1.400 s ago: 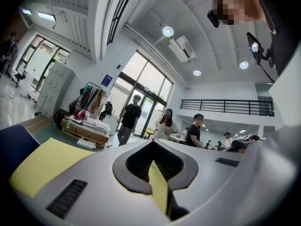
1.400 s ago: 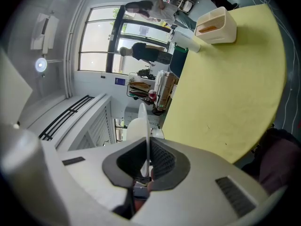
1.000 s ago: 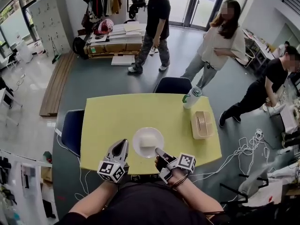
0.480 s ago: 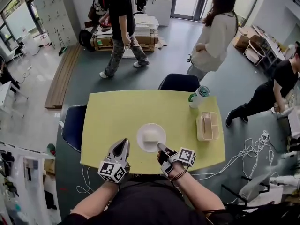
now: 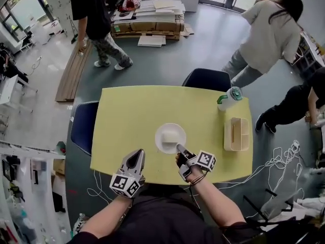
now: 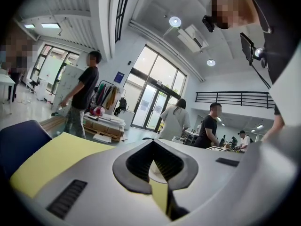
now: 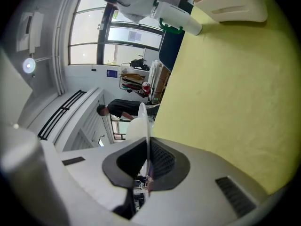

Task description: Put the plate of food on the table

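Plate [image 5: 170,138] on yellow table [image 5: 127,116], rim pinched by right claw [image 5: 179,148]

R tongs [image 5: 179,147] at plate [image 5: 159,136] rim; L tongs [image 5: 138,153] apart.

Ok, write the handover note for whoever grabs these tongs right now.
Grippers: the left tongs are shut and empty, near the table's front edge, left of the plate. The right tongs are shut on the plate's near rim.
Things: the plate, with a pale block of food on it, is over the middle of the yellow table. I cannot tell if it is resting or just above.
Done: plate brought to the table.
Left: confirm it is down, open the right tongs, draw back.
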`<state>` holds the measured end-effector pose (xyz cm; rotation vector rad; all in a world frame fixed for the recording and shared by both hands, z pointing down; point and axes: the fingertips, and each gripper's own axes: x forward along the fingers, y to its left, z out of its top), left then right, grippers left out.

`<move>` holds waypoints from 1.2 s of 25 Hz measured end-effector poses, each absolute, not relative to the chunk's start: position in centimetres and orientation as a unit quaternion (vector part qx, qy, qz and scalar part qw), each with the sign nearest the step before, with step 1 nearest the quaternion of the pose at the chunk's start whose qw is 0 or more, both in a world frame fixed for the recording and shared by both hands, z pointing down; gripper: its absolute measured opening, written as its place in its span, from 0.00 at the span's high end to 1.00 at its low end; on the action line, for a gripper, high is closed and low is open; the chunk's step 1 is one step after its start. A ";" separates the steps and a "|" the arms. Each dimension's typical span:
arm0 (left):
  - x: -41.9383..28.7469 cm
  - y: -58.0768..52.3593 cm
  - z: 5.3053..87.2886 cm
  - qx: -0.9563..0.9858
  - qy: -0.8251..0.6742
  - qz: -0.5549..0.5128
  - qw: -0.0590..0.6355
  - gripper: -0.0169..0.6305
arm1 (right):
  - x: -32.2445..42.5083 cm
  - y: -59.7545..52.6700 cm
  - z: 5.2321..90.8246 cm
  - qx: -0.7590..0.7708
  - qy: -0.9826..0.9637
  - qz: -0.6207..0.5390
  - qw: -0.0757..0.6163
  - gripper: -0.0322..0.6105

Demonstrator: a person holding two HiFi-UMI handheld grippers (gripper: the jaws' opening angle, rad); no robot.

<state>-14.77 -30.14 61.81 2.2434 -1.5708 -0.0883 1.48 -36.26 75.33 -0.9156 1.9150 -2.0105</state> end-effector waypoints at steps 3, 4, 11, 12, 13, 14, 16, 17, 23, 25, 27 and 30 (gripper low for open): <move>-15.2 -30.0 62.9 0.796 -0.568 -0.027 0.207 0.96 | 1.1 -37.2 77.9 -0.312 0.645 -0.690 0.105 0.92; -15.3 -30.0 63.3 0.794 -0.570 -0.026 0.209 0.96 | 1.1 -37.5 78.7 -0.313 0.643 -0.691 0.103 0.92; -15.6 -29.1 65.7 0.780 -0.583 -0.022 0.228 0.96 | 0.9 -40.2 85.1 -0.333 0.626 -0.699 0.094 0.92; -15.7 -28.8 66.1 0.777 -0.585 -0.020 0.231 0.96 | 0.9 -40.5 86.0 -0.335 0.623 -0.700 0.093 0.92; -15.8 -28.6 66.4 0.775 -0.588 -0.018 0.233 0.96 | 1.0 -40.9 86.9 -0.337 0.622 -0.701 0.090 0.92; -15.8 -28.3 66.6 0.772 -0.590 -0.015 0.234 0.96 | 1.1 -41.2 87.8 -0.339 0.621 -0.702 0.087 0.92; -15.9 -27.9 67.2 0.767 -0.595 -0.011 0.240 0.96 | 1.2 -41.8 89.3 -0.343 0.618 -0.703 0.079 0.92; -15.9 -27.6 67.5 0.764 -0.598 -0.009 0.244 0.96 | 1.2 -42.1 90.0 -0.345 0.617 -0.703 0.074 0.92; -16.2 -27.0 68.2 0.752 -0.608 -0.003 0.254 0.96 | 0.3 -43.1 92.7 -0.353 0.611 -0.706 0.058 0.92; -16.2 -27.1 68.5 0.750 -0.610 -0.002 0.257 0.96 | 0.2 -43.4 93.3 -0.357 0.606 -0.708 0.057 0.92; -16.3 -27.3 68.8 0.748 -0.611 -0.001 0.259 0.96 | 0.1 -43.7 93.8 -0.361 0.601 -0.711 0.056 0.92; -16.7 -27.4 68.8 0.744 -0.615 0.000 0.261 0.96 | -0.1 -43.8 94.3 -0.367 0.596 -0.713 0.054 0.92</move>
